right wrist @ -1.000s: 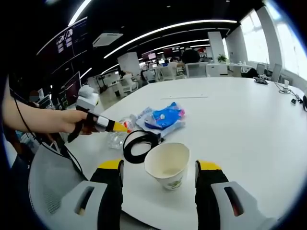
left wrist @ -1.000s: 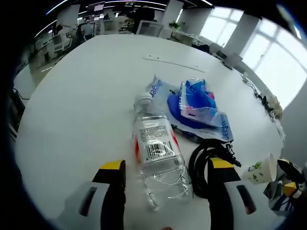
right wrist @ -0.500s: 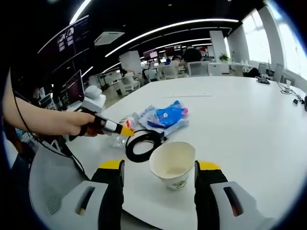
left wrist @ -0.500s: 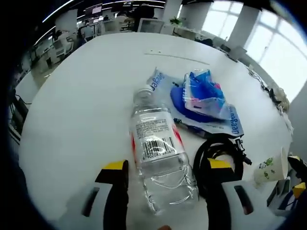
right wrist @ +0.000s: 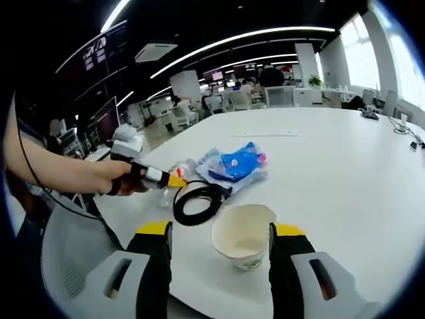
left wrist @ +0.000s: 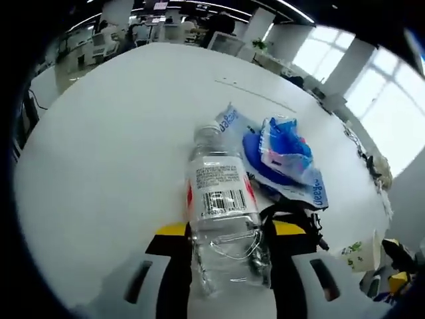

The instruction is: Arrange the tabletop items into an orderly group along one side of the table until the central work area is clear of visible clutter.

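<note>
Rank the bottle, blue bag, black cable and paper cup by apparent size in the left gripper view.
1. Bottle, though nearness to the camera inflates it.
2. Blue bag.
3. Black cable, partly hidden.
4. Paper cup, at the edge.

Tabletop items lying clustered near my edge of the table (left wrist: 99, 133).

In my left gripper view, the water bottle (left wrist: 222, 219) is lying on its side between my left gripper (left wrist: 226, 236) jaws, cap pointing away; the plastic bag (left wrist: 279, 156) is sitting beyond it to the right, the coiled cable (left wrist: 289, 216) just right of the bottle. In my right gripper view, the paper cup (right wrist: 244, 236) is lying between my right gripper (right wrist: 219, 232) jaws, in front of the cable.
</note>
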### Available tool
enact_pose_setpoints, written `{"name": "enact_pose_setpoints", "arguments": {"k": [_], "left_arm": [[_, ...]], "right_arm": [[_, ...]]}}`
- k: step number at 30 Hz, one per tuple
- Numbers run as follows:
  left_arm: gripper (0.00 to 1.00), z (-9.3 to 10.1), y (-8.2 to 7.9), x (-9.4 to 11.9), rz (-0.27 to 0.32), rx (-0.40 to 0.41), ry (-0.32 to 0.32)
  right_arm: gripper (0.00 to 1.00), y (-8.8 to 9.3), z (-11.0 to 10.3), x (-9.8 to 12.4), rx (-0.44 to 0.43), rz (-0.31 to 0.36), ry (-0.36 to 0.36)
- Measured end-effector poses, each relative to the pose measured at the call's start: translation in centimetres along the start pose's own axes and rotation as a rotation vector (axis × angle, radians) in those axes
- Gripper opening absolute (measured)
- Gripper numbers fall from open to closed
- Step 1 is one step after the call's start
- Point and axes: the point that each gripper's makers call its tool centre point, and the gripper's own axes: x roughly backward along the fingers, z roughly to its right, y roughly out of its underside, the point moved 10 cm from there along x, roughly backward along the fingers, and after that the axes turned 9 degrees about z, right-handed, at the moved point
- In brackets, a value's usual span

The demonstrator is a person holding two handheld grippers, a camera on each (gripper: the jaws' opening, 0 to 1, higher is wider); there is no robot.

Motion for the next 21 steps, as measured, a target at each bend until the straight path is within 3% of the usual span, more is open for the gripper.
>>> {"name": "enact_pose_setpoints", "arguments": {"k": [7,11,15,17,20,21], "left_arm": [[0.42,-0.1,0.1,0.3,0.021,0.084,0.015],[0.41,-0.3,0.1,0.3,0.031,0.114,0.027],[0.41,-0.2,0.2,0.5,0.036,0.124,0.038],[0.41,-0.3,0.2,0.5,0.043,0.138,0.043],[0.41,-0.3,0.2,0.6,0.042,0.142,0.053],[0.41,-0.4,0.2,0.6,0.045,0.145,0.055]], "right_arm": [[0.56,-2.6,-0.9,-2.4,0.022,0.044,-0.064],[0.54,-4.4,-1.4,-4.6,-0.032,0.094,-0.103],[0.50,-6.0,-1.9,-7.2,-0.046,0.092,-0.140],[0.48,-6.6,-2.2,-8.6,-0.067,0.079,-0.158],[0.45,-7.0,-2.7,-10.7,-0.146,-0.002,-0.178],[0.44,-6.8,-2.6,-11.6,-0.191,-0.096,-0.161]]}}
